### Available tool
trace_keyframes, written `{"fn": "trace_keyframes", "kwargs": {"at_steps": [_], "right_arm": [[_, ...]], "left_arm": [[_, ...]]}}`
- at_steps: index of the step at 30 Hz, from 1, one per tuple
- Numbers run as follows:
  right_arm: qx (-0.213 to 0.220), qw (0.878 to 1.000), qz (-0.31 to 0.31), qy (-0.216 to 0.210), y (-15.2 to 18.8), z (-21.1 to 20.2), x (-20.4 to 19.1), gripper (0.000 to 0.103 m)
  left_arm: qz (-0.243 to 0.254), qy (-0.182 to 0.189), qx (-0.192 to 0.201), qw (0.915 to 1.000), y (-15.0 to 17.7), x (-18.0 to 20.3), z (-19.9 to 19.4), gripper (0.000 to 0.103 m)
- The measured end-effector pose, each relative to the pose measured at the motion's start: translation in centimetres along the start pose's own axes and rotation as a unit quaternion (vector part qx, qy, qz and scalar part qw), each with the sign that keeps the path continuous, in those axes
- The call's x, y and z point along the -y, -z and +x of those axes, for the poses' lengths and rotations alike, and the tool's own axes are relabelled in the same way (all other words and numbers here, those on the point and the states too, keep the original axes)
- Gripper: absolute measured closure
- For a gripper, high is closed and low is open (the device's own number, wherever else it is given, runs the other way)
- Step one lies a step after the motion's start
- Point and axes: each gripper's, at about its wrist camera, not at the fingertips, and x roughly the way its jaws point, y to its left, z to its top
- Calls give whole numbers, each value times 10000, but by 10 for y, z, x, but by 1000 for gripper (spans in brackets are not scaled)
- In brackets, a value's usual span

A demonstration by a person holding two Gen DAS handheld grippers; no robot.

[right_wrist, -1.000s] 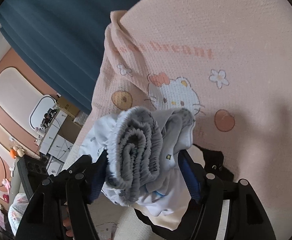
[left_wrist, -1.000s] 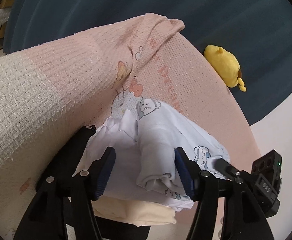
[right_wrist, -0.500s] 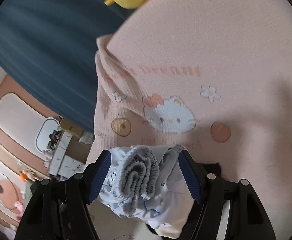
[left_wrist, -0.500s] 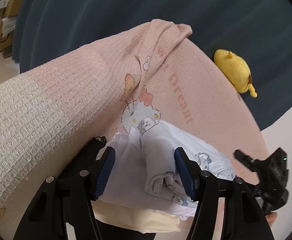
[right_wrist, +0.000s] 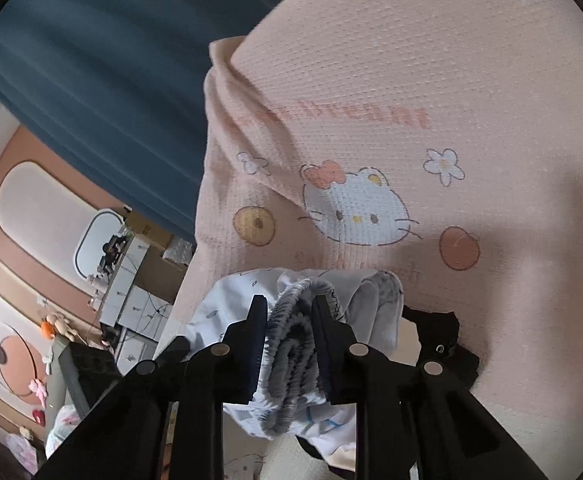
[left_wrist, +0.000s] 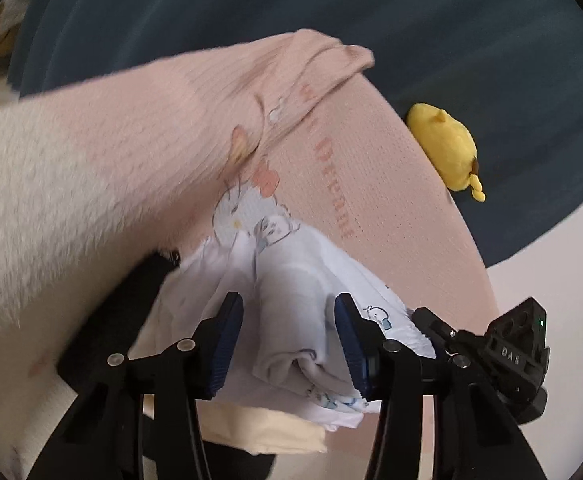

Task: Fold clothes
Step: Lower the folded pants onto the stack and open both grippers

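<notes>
I hold a two-finger gripper in each hand over a pink blanket (right_wrist: 471, 80) printed with a cartoon cat. A folded white printed garment (left_wrist: 303, 280) lies on it, atop a cream piece and something black. My right gripper (right_wrist: 287, 344) is closing, its pads squeezing the garment's gathered grey waistband (right_wrist: 295, 340). My left gripper (left_wrist: 287, 332) is closing too; its pads straddle the folded bundle, the jaws not yet touching it. A yellow plush toy (left_wrist: 445, 146) sits at two o'clock in the left view, against a dark blue curtain (left_wrist: 331, 8).
</notes>
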Motion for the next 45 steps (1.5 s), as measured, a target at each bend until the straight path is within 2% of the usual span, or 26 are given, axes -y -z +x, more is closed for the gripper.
{"fn": "trace_keyframes", "kwargs": {"at_steps": [3, 8, 9, 12, 15, 17, 24, 26, 29, 30, 37, 40, 45], "right_arm": [[-109, 9997, -169, 163, 4, -2, -9, 81], [-201, 9986, -273, 410, 7, 0, -11, 81], [-219, 9982, -281, 482, 7, 1, -10, 81], [-268, 9978, -165, 579, 8, 7, 0, 81], [-450, 9966, -54, 689, 10, 17, 5, 81], [-442, 9963, -197, 714, 12, 19, 2, 81], [-154, 9889, -1015, 1077, 20, 16, -18, 81], [-84, 9857, -1218, 1159, 21, 14, -22, 73], [-50, 9824, -1352, 1289, 21, 11, -25, 48], [-77, 9825, -1318, 1310, 21, 11, -24, 44], [-238, 9883, -900, 1206, 18, 9, -12, 43], [-227, 9895, -800, 1180, 18, 5, -9, 42], [-125, 9901, -703, 1210, 21, -10, -6, 42]], "left_arm": [[-5, 61, 2, 10000, 6, 4, -7, 59], [472, -464, 25, 9978, 16, 14, -13, 59], [463, -543, -7, 9975, 17, 11, -11, 59], [206, -473, -169, 9985, 20, -7, -4, 58], [332, -670, -188, 9970, 21, -8, 0, 58], [512, -843, -167, 9950, 22, -4, 1, 58], [713, -1018, -51, 9922, 28, 7, -7, 56], [769, -1070, -33, 9913, 29, 11, -7, 50], [750, -1126, -108, 9907, 29, 16, -4, 47], [745, -1156, -117, 9904, 29, 17, -3, 46], [520, -1106, -28, 9925, 27, 20, -9, 46], [369, -1105, 133, 9931, 27, 19, -17, 46], [-104, -901, 439, 9949, 28, 11, -34, 45]]}}
